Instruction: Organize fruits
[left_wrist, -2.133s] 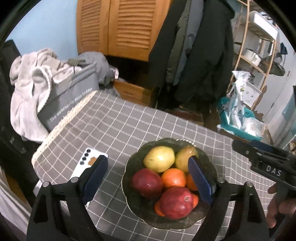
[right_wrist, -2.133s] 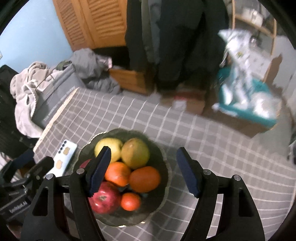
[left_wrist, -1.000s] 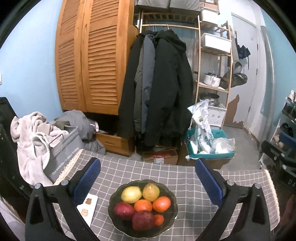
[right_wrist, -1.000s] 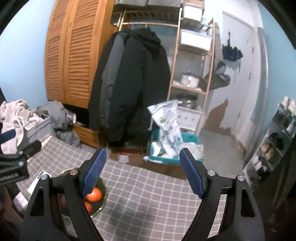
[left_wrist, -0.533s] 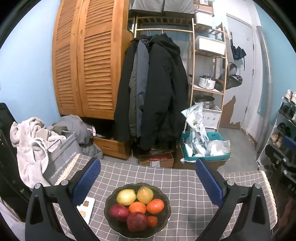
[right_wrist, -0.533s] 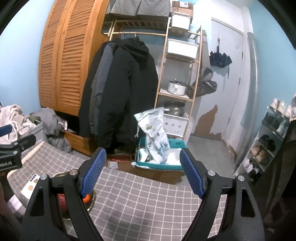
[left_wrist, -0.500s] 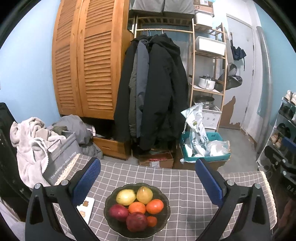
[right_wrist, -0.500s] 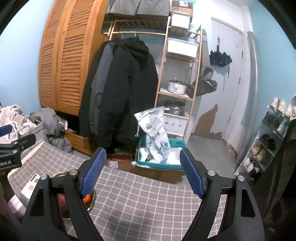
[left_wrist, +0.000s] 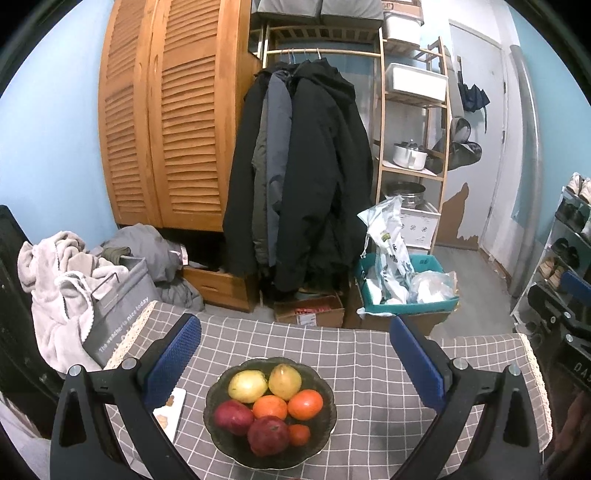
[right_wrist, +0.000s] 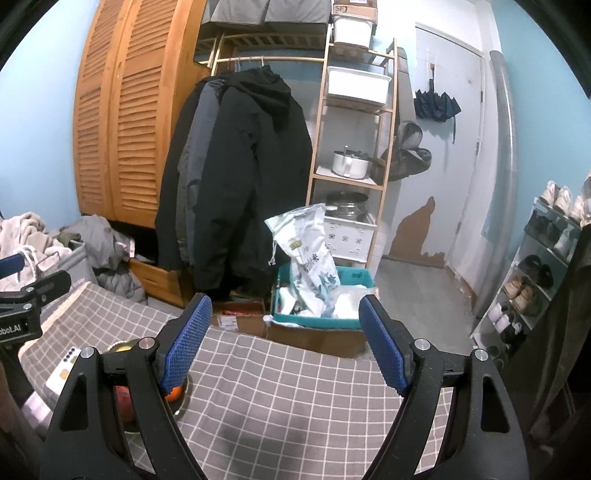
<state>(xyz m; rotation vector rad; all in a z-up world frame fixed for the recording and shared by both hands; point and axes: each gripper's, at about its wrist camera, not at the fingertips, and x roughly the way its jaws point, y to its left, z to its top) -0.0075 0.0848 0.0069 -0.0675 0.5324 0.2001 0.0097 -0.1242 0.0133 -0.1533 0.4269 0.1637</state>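
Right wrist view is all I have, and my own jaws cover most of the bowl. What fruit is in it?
Observer: The left wrist view shows the whole bowl: two yellow fruits at the back, two oranges in the middle, two red apples in front, and one small orange fruit.
Operator: Anything between the left gripper's jaws?
Observer: No. The left gripper stands open and empty, short of the bowl.
Operator: What's that white thing beside the bowl?
Observer: A white phone, lying flat on the checked tablecloth left of the bowl, partly behind the left gripper's finger.
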